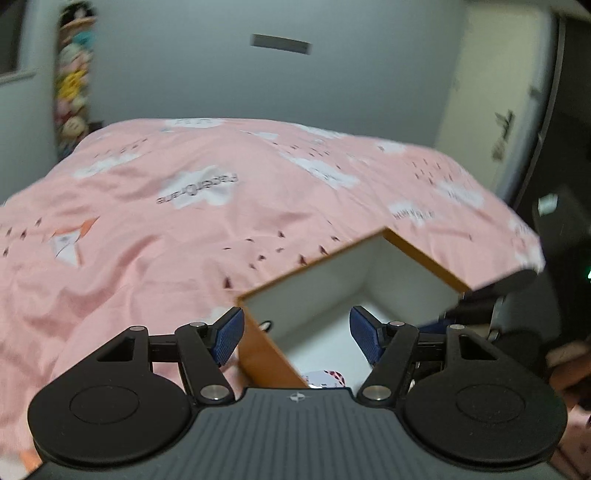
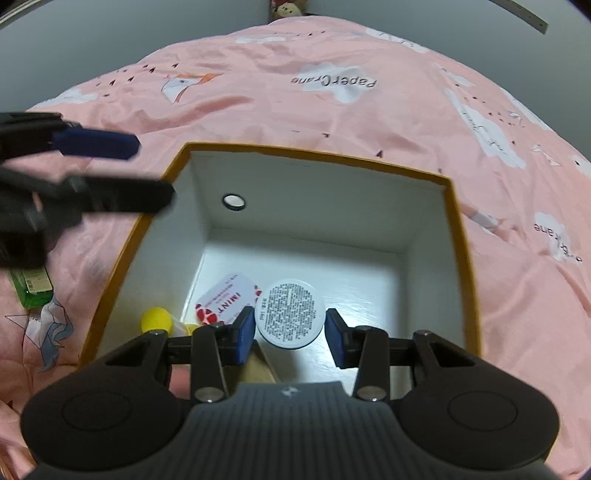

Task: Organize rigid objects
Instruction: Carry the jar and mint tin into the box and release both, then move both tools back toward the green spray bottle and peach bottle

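Box (image 2: 456,236): one, orange-rimmed, on the bed (image 2: 258,92).
Inside box: one round tin (image 2: 291,314), one mint card (image 2: 227,301), one yellow ball (image 2: 156,320).
Right claw (image 2: 290,338): over box, spread beside the tin, apparently not pinching.
Left claw (image 1: 295,334): spread, empty, at box corner.

A big pink blanket (image 1: 184,221) covers the bed. It has white clouds, little dark birds and paper planes on it, and one cloud (image 2: 338,83) says "PaperCrane". Behind the bed is a plain gray wall (image 1: 221,74) with a dark bar (image 1: 280,44) on it. On the left, a tall stack of soft toys (image 1: 74,85) stands by the wall, blurry. On the right is a pale door (image 1: 498,92) with a handle (image 1: 504,134). A doll (image 2: 288,7) peeks over the far end of the bed
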The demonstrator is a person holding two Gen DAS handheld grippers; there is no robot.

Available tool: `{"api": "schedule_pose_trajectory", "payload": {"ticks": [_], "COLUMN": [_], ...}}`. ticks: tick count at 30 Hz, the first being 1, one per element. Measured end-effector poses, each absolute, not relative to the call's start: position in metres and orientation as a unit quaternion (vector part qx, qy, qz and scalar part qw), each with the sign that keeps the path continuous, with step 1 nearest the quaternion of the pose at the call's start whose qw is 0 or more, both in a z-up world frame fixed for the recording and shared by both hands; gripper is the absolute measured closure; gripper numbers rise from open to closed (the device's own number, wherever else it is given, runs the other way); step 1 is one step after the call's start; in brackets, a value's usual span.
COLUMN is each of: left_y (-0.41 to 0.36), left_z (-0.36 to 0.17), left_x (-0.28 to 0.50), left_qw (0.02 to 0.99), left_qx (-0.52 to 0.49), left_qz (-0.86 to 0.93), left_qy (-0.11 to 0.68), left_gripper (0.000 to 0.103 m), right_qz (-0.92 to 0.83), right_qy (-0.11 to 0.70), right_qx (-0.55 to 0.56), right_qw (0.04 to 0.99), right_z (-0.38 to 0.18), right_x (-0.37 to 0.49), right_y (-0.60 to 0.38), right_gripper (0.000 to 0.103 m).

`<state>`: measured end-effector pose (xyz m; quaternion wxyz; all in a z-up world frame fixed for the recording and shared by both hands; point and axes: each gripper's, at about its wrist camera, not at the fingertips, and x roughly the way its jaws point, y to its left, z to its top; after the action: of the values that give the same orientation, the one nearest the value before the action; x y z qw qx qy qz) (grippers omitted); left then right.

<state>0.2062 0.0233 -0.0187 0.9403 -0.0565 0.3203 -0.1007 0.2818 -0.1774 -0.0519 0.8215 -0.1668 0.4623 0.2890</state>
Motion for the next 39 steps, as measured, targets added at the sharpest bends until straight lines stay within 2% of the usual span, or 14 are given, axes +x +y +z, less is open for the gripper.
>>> {"api": "schedule_pose_trajectory", "payload": {"ticks": [8, 17, 22, 26, 30, 34, 36, 39], "left_y": [0.047, 0.045, 0.043, 0.042, 0.042, 0.042, 0.042, 0.039], "left_z": [-0.031, -0.041, -0.042, -0.039, -0.033, -0.024, -0.02, -0.015], "left_x": [0.196, 0.189, 0.186, 0.182, 0.172, 0.156, 0.148, 0.136], "left_qw": [0.93, 0.926, 0.927, 0.927, 0.93, 0.938, 0.942, 0.949], "left_qx": [-0.106, -0.101, -0.097, -0.095, -0.098, -0.097, -0.091, -0.058], "left_qz": [-0.071, -0.06, -0.059, -0.054, -0.039, -0.023, -0.012, 0.021], "left_qy": [0.345, 0.359, 0.358, 0.359, 0.351, 0.331, 0.322, 0.31], "left_gripper": [0.026, 0.026, 0.026, 0.026, 0.026, 0.026, 0.026, 0.026], "right_qz": [0.281, 0.251, 0.25, 0.25, 0.258, 0.277, 0.286, 0.306], "right_qy": [0.493, 0.539, 0.531, 0.508, 0.478, 0.453, 0.44, 0.428], "right_qx": [-0.15, -0.15, -0.153, -0.166, -0.144, -0.113, -0.106, -0.094], "right_qw": [0.809, 0.79, 0.795, 0.807, 0.827, 0.84, 0.845, 0.845], "right_z": [-0.07, -0.097, -0.094, -0.079, -0.054, -0.029, -0.019, -0.009], "right_x": [0.302, 0.32, 0.316, 0.305, 0.287, 0.265, 0.252, 0.234], "right_y": [-0.162, -0.159, -0.159, -0.158, -0.159, -0.159, -0.157, -0.15], "right_gripper": [0.062, 0.061, 0.048, 0.045, 0.031, 0.025, 0.018, 0.018]}}
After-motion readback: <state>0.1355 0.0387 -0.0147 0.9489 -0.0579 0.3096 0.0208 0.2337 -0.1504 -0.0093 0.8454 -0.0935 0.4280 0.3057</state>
